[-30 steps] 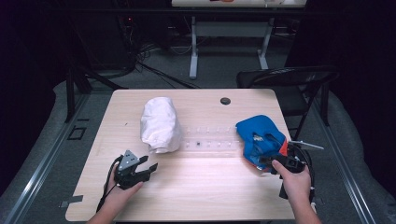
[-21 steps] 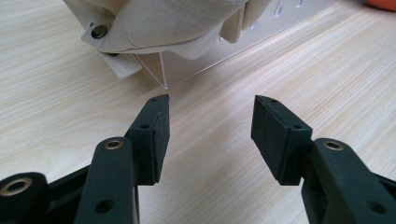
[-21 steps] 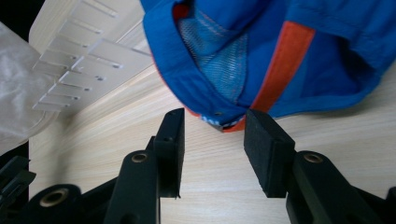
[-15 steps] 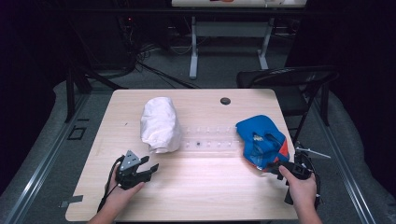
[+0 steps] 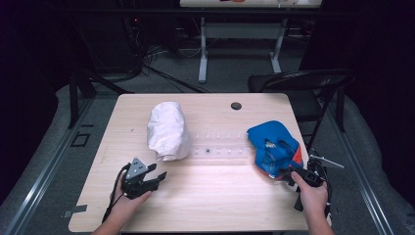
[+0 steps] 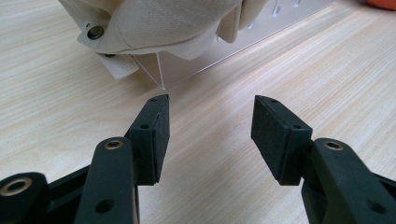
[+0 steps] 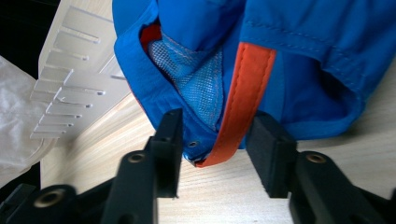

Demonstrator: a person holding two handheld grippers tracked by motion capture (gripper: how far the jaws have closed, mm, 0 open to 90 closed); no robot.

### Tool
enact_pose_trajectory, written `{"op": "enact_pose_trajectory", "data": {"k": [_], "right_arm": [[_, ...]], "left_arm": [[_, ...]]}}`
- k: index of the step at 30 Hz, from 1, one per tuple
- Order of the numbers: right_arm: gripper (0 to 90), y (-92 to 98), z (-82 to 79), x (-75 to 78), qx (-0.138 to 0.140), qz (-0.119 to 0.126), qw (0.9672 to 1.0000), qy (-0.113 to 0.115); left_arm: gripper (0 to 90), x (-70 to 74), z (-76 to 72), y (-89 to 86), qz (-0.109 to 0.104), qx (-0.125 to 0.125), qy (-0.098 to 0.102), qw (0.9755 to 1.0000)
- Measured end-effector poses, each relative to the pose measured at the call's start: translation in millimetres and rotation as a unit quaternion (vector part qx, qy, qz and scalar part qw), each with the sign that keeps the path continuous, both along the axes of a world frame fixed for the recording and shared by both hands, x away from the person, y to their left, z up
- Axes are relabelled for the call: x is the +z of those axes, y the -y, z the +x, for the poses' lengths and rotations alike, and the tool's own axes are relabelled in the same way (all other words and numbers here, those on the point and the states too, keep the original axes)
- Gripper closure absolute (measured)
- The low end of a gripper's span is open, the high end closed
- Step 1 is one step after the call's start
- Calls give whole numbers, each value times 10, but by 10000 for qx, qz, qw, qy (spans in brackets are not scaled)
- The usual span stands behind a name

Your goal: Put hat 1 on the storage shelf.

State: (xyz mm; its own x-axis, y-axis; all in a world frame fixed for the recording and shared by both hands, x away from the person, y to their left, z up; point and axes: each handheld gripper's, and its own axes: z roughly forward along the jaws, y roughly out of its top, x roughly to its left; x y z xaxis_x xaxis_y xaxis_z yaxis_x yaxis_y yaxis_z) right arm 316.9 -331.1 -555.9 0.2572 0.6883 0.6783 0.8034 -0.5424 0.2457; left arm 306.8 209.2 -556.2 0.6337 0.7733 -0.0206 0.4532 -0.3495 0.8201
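Observation:
A blue cap [image 5: 271,147] with an orange strap [image 7: 243,93] lies at the right of the wooden table [image 5: 215,205]. My right gripper [image 5: 288,172] is at its near edge. In the right gripper view the jaws [image 7: 217,116] stand on either side of the cap's rim and strap end; they have just been closing, and I see no firm pinch. A white cap [image 5: 168,129] sits at the left on a clear acrylic rack [image 5: 220,144]. My left gripper [image 5: 159,172] rests on the table in front of it, open and empty [image 6: 211,99], pointing at the white cap [image 6: 173,23].
A small black disc [image 5: 236,105] lies near the table's far edge. A dark folding chair [image 5: 298,81] stands past the far right corner. The rack's slotted ribs [image 7: 74,56] stretch between the two caps. The table's right edge is close beside my right hand.
My right hand has sunk and drawn slightly toward the table's near right edge, with its jaws now around the blue cap's near rim. The left gripper has not moved.

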Motion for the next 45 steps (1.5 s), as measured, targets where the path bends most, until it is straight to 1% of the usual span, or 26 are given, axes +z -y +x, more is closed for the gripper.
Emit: {"op": "enact_pose_trajectory", "data": {"k": [1, 3, 4, 10, 11, 12, 13, 14, 15, 16, 17, 20, 23, 24, 25, 26, 29, 30, 31, 32, 34, 37, 38, 41, 42, 45], "right_arm": [[622, 7, 0, 25, 122, -173, 9997, -95], [662, -9, 7, 54, 124, -229, 9996, -116], [686, -41, 17, 38, -37, -31, 9999, 92], [756, -44, 29, 142, -21, -84, 9999, 55], [762, -51, 33, 158, -56, -82, 9999, 87], [766, -31, 29, 199, 86, -267, 9996, -55], [768, -30, 30, 229, 131, -349, 9993, -92], [770, -58, 38, 231, 13, -203, 9998, 56], [771, -40, 34, 282, 188, -387, 9990, -91], [772, -45, 35, 311, 236, -420, 9988, -82], [773, -72, 42, 321, 155, -313, 9994, 56], [774, -104, 51, 397, 241, -345, 9991, 98], [775, -128, 48, 472, 389, -412, 9984, 82], [775, -124, 39, 506, 490, -531, 9974, 12], [775, -144, 35, 514, 444, -439, 9980, 96], [775, -155, 26, 531, 437, -433, 9980, 115], [775, -169, -17, 587, 544, -462, 9974, 93], [776, -166, -34, 606, 627, -460, 9969, 77], [775, -156, -52, 637, 731, -579, 9956, -10], [776, -180, -63, 640, 643, -465, 9968, 91], [776, -174, -88, 690, 723, -509, 9960, 85], [776, -165, -102, 790, 774, -523, 9955, 179], [776, -171, -99, 827, 737, -507, 9958, 215], [776, -158, -78, 954, 786, -520, 9952, 276], [776, -159, -64, 985, 787, -488, 9950, 362], [776, -172, -15, 1093, 753, -465, 9950, 458]], "left_arm": [[474, -2, 1, -1, -9, 1, 5, 10000], [474, -3, 3, -1, 4, 10, 8, 10000], [474, -4, 5, -1, -7, 8, 11, 10000], [474, 3, 0, -2, 5, 0, 22, 10000], [474, 2, 1, -3, 2, -1, 25, 10000], [474, 2, 1, -3, -5, 4, 27, 10000], [474, 3, 1, -4, -7, 3, 30, 10000], [474, 3, 1, -4, -9, 2, 32, 10000], [474, 3, 1, -4, -10, 5, 35, 10000], [474, 4, 1, -5, -13, 5, 32, 10000], [474, 4, 2, -5, -13, 6, 33, 10000], [475, 5, 0, -5, -11, 8, 37, 10000], [475, 6, 0, -7, -14, 22, 54, 10000], [476, 8, 1, -10, -9, 20, 66, 10000], [475, 8, 1, -11, -12, 20, 69, 10000], [476, 7, -1, -10, -28, 36, 66, 10000], [476, 10, 0, -13, 7, 14, 61, 10000], [476, 9, -1, -11, -3, 14, 71, 10000], [475, 8, -4, -6, -8, 25, 62, 10000], [476, 6, -5, -1, -8, 18, 66, 10000], [475, 3, -7, 8, -2, 11, 64, 10000], [475, -2, -5, 18, 18, -9, 63, 10000], [475, -2, -7, 21, 23, -4, 51, 10000], [476, -7, -7, 28, 25, -5, 64, 10000], [476, -8, -7, 29, 25, -7, 66, 10000], [476, -6, -7, 24, 22, -10, 55, 10000]]}}
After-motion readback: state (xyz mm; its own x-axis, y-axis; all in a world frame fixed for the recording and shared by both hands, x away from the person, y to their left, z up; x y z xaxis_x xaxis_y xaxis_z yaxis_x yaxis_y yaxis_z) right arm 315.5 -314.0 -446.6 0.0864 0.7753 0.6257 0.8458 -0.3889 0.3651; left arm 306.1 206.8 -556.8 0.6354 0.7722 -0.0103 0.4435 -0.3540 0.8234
